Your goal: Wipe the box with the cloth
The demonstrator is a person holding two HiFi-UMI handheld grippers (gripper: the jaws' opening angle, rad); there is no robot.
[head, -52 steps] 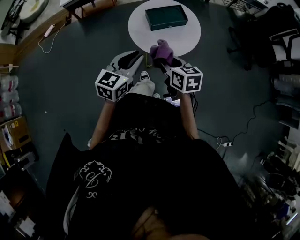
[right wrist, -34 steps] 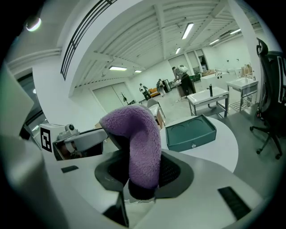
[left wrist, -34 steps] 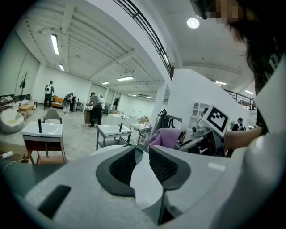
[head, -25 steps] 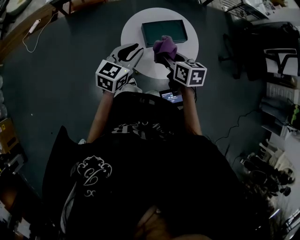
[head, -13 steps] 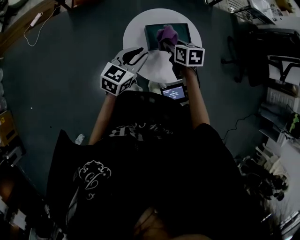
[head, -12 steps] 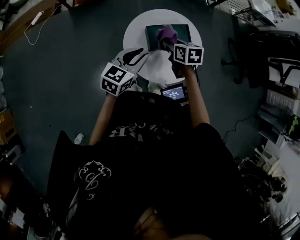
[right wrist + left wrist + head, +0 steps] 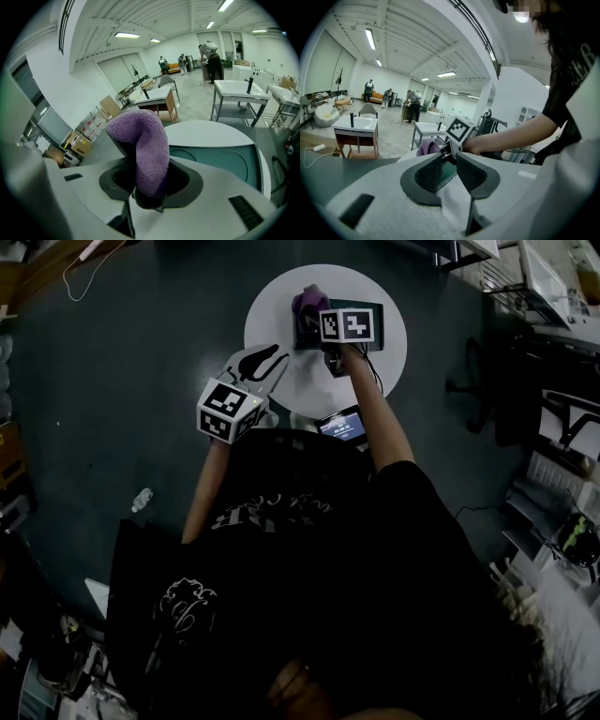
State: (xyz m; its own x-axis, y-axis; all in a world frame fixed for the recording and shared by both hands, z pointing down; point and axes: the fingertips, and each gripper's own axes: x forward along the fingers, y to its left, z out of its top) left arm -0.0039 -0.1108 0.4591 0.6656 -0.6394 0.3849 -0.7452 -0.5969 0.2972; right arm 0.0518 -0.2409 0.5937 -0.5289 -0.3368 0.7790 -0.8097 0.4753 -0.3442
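A dark green box [image 7: 373, 326] lies on a round white table [image 7: 281, 329]; my right gripper's marker cube covers most of it. My right gripper [image 7: 315, 315] is shut on a purple cloth [image 7: 307, 300], held over the box's left end. In the right gripper view the cloth [image 7: 144, 147] bulges up out of the jaws of that gripper [image 7: 150, 190], with the box's teal top [image 7: 220, 159] just beyond. My left gripper [image 7: 260, 362] hovers over the table's near left edge, open by a narrow gap with nothing in it [image 7: 449, 165]; the box [image 7: 448, 172] shows through the gap.
A small lit screen [image 7: 340, 425] sits below the table's near edge, by my right arm. Dark grey floor surrounds the table. Chairs and shelves [image 7: 553, 427] crowd the right side, and a cable [image 7: 84, 263] lies at the top left.
My right gripper has carried the cloth forward from the table's near edge onto the box, then leftward along it. The left gripper has stayed by the near left edge.
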